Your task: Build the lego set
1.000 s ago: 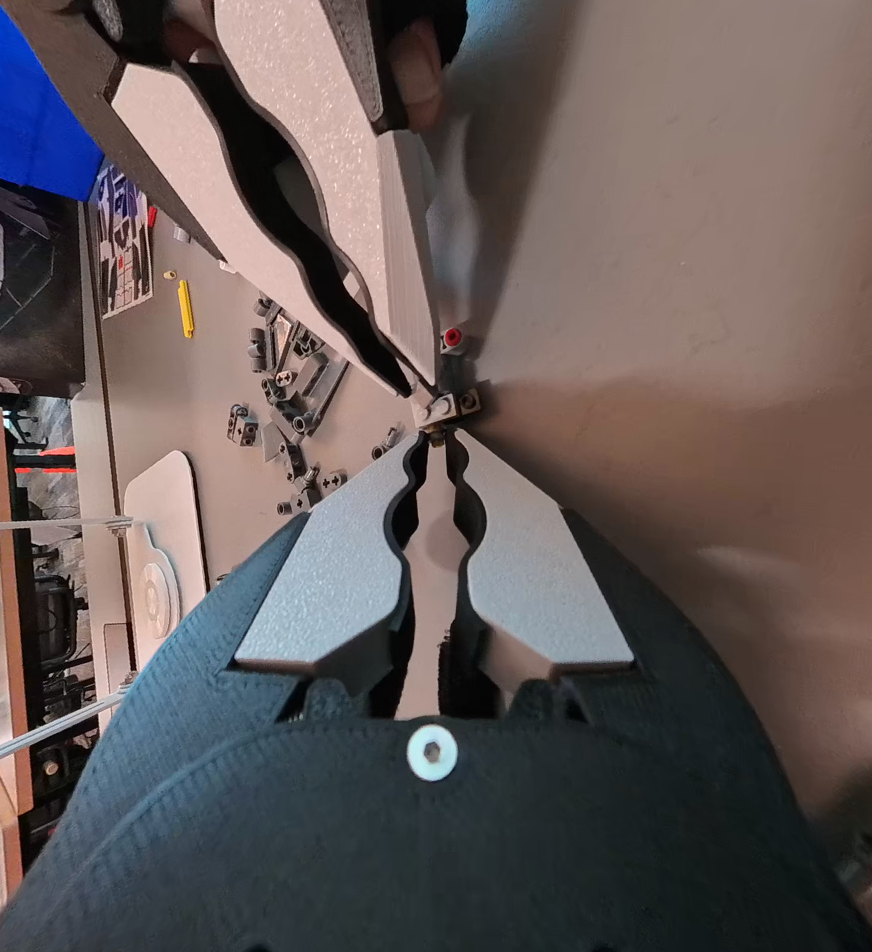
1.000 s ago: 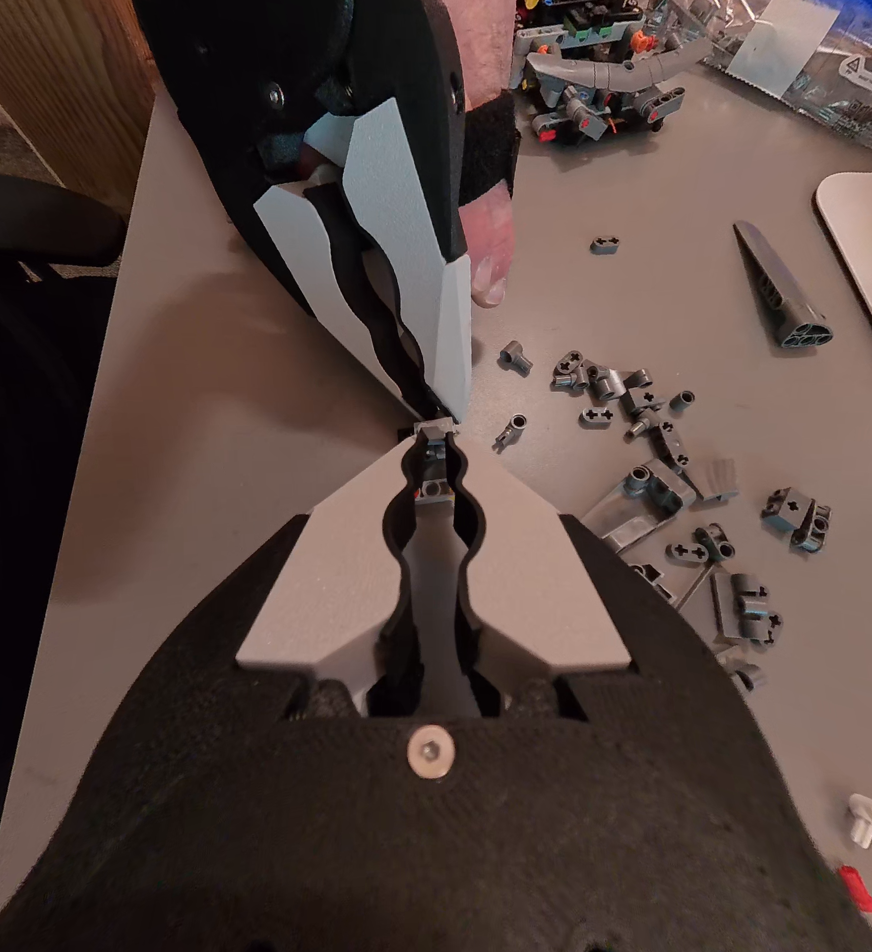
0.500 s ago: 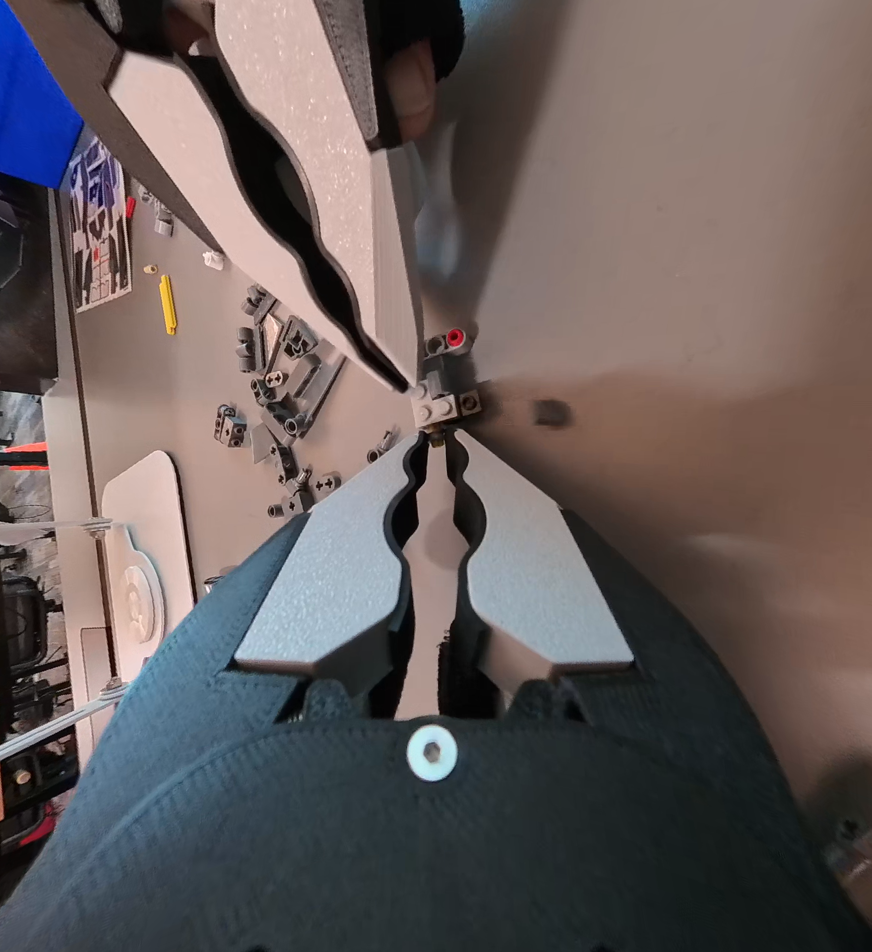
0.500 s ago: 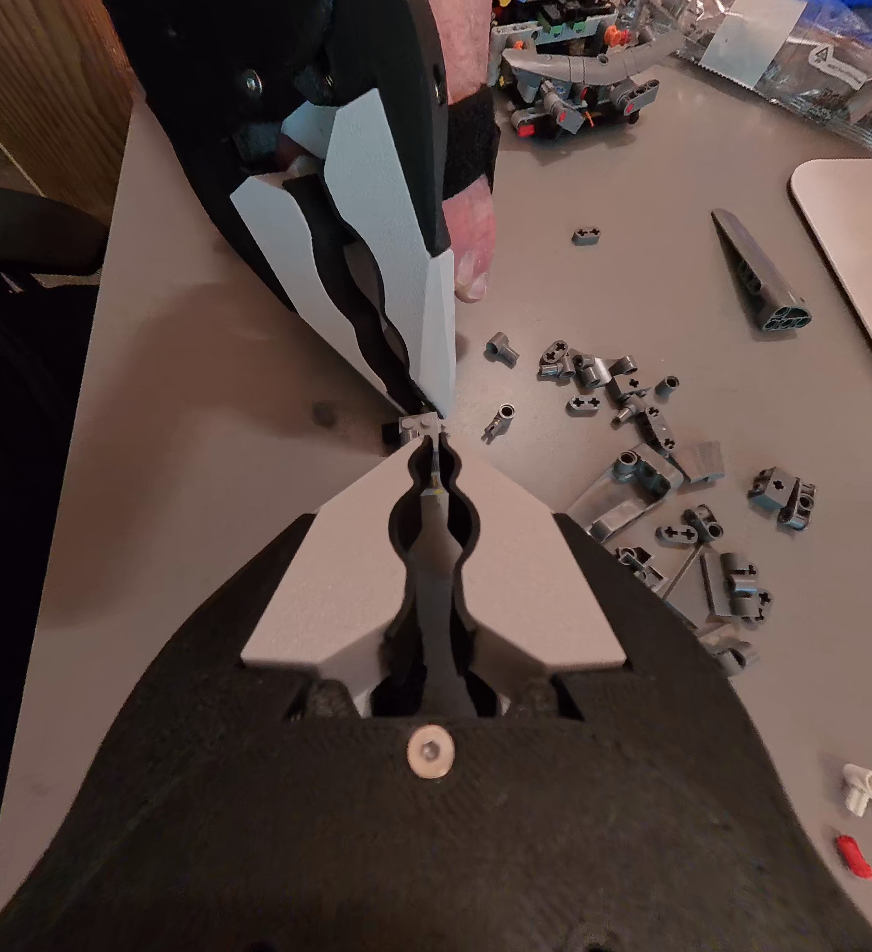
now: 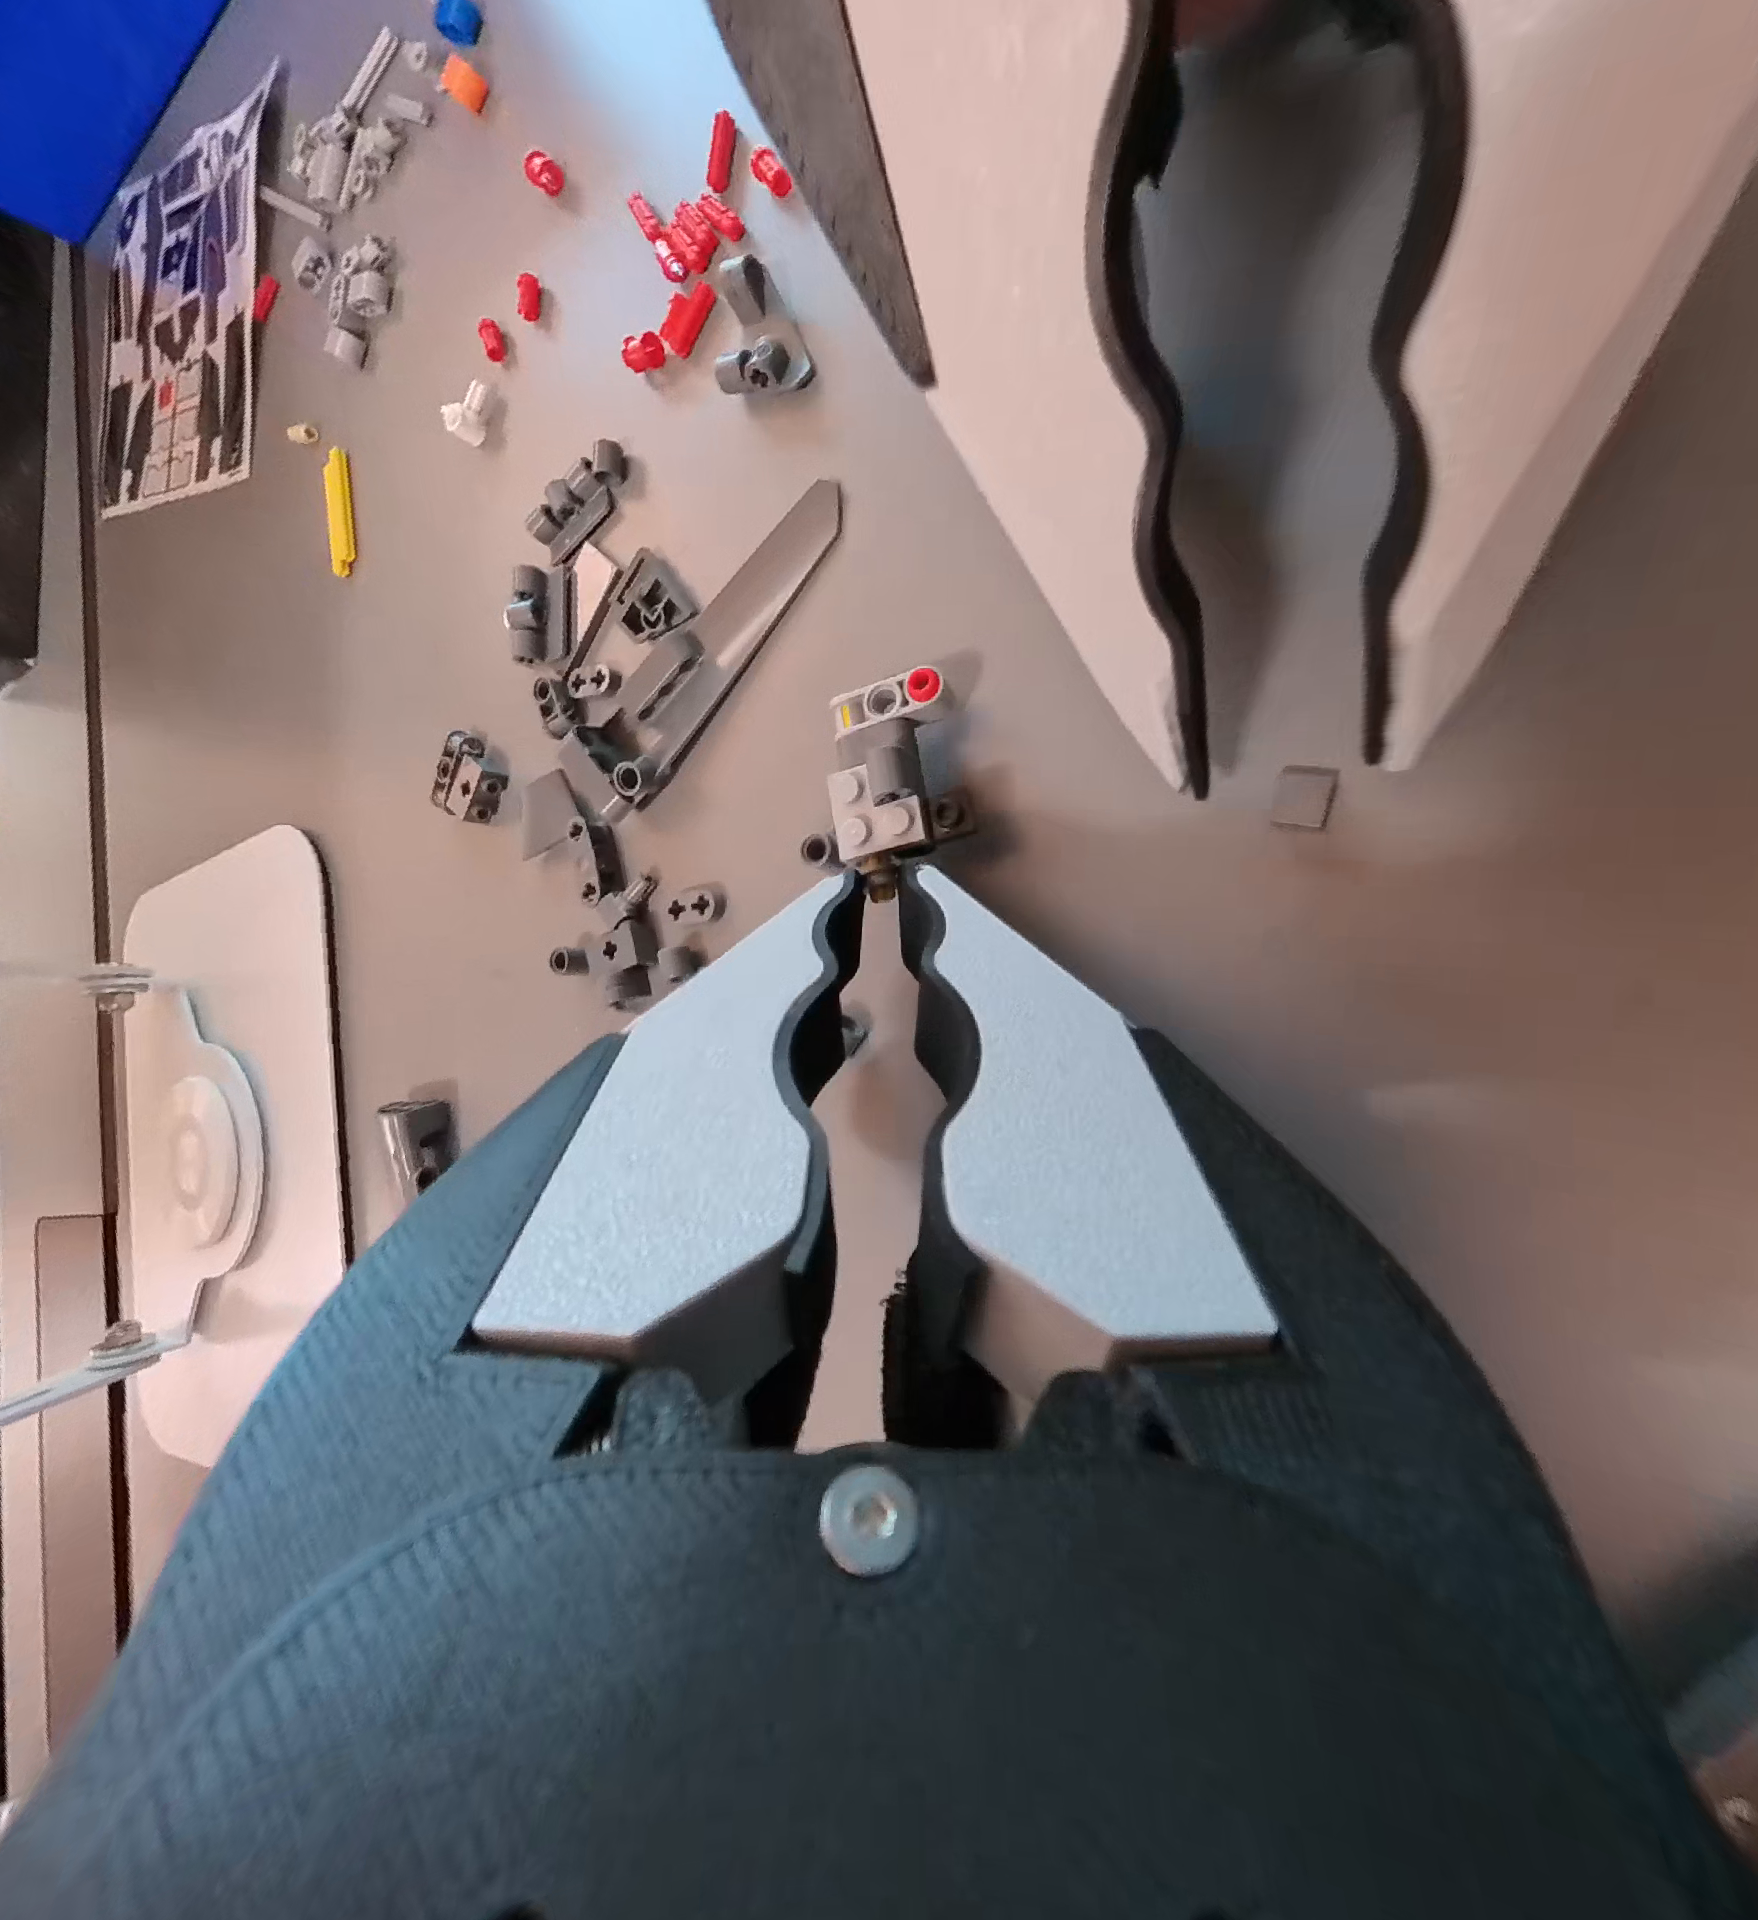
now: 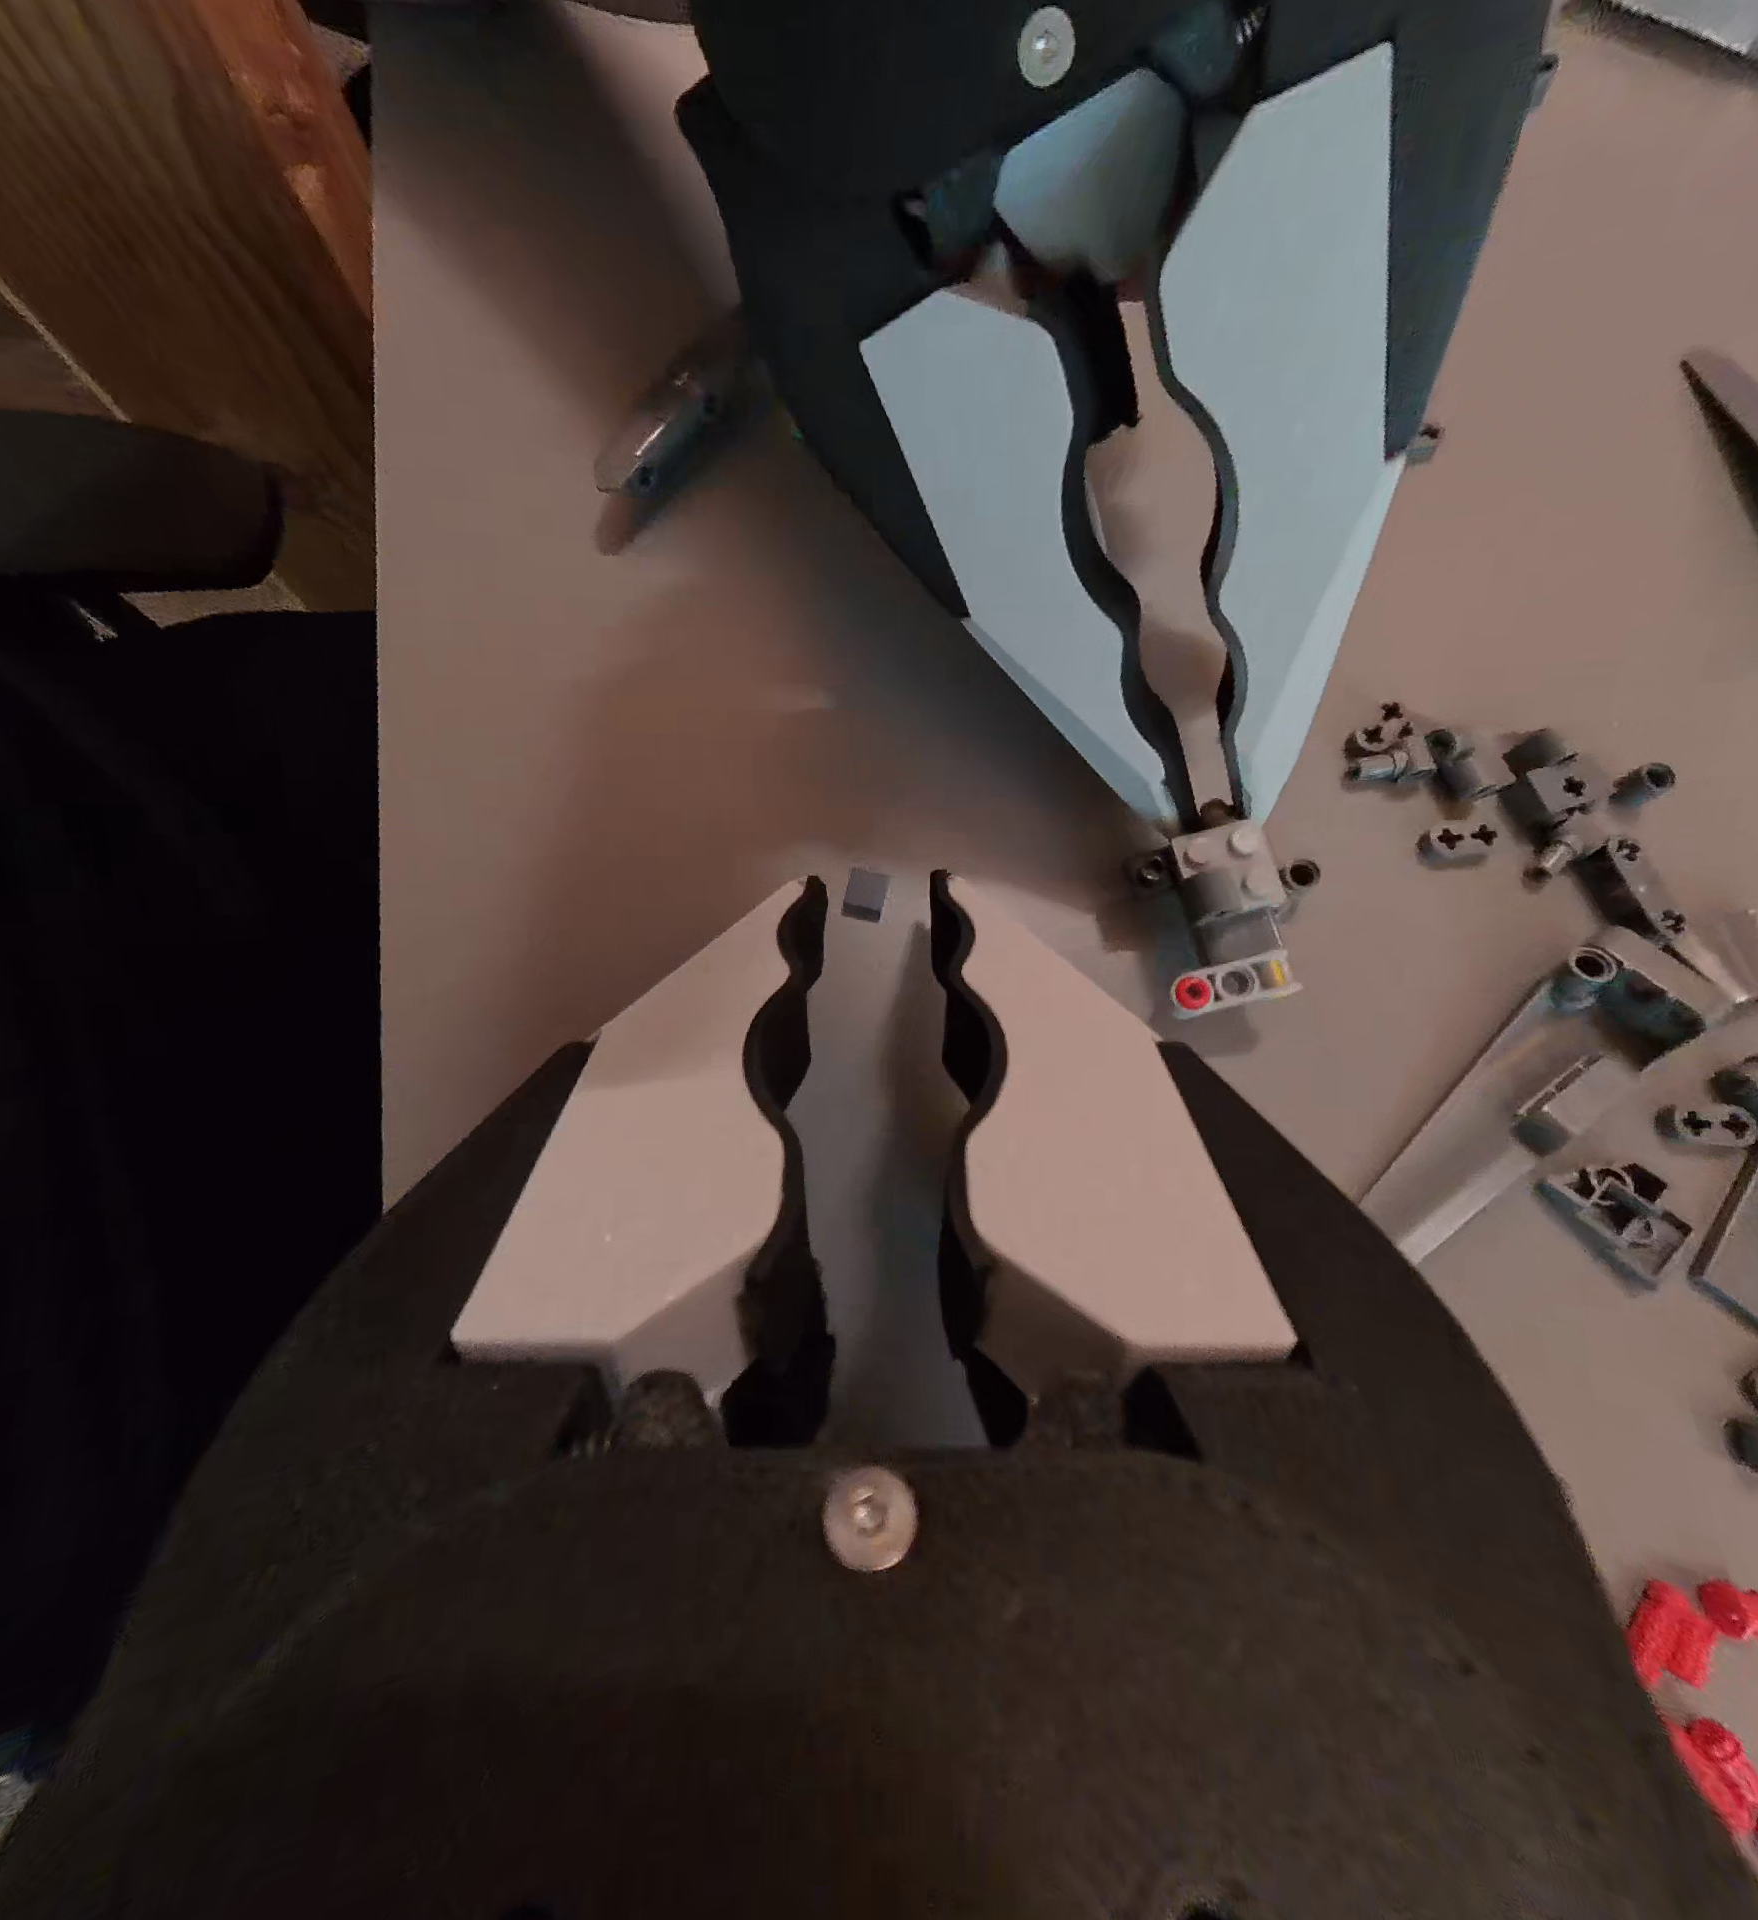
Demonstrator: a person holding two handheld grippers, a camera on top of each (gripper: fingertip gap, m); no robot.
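Note:
My left gripper is shut on a short tan pin that sticks out of a small grey brick assembly with a red pin at its far end. The assembly is low over the grey table. In the right wrist view the left gripper holds the same assembly. My right gripper is open. A small flat grey tile lies on the table between its tips, and neither pad touches it. The left wrist view shows this open gripper above the tile.
Loose grey parts lie left of the assembly, with red pieces, a yellow axle, a sticker sheet and a white pad beyond. The table's edge and wooden furniture are to my right gripper's left.
My right gripper was shut at the assembly, and its pads closed fully as the grey tile fell to the table. It has since drawn away and opened around the tile. The left grasp is unchanged.

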